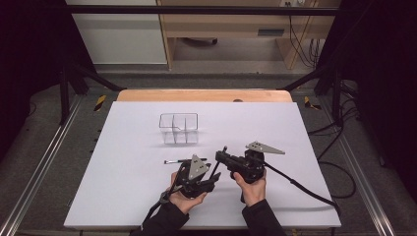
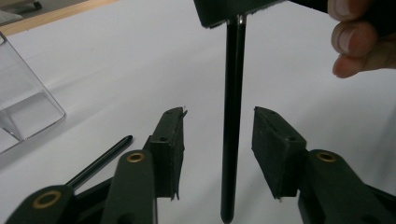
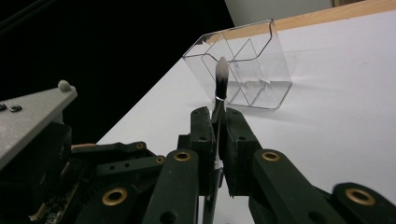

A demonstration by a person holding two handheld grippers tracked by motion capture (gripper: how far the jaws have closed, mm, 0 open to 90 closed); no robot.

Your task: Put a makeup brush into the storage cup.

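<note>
1. From the high view I see a white table (image 1: 123, 147) with a clear divided organizer (image 1: 178, 128) standing toward its far middle. Both of my hands come in at the near edge. The left gripper (image 1: 212, 178) sits just left of the right gripper (image 1: 221, 156), the two nearly touching. A second thin black brush (image 1: 178, 161) lies flat on the table just beyond the left gripper, between it and the organizer. At this size I cannot make out how either claw stands from here.

2. In the left gripper view my own jaws stand wide apart with nothing between the pads touching them. A slim black brush handle (image 2: 232, 126) hangs upright in the gap, clear of both pads, its rounded end low near the bottom. Its top is clamped in the right gripper's jaw above, and fingers of my right hand (image 2: 357, 39) show at the upper right. The other brush's tip (image 2: 100, 161) lies on the table at lower left, and a corner of the organizer (image 2: 23, 102) is at the left edge.

3. In the right gripper view the right gripper (image 3: 219, 135) is closed narrow on the brush (image 3: 221, 74), its pale bristles pointing up beyond the jaws toward the organizer (image 3: 243, 70). The left gripper's body (image 3: 70, 163) lies at lower left.
</note>
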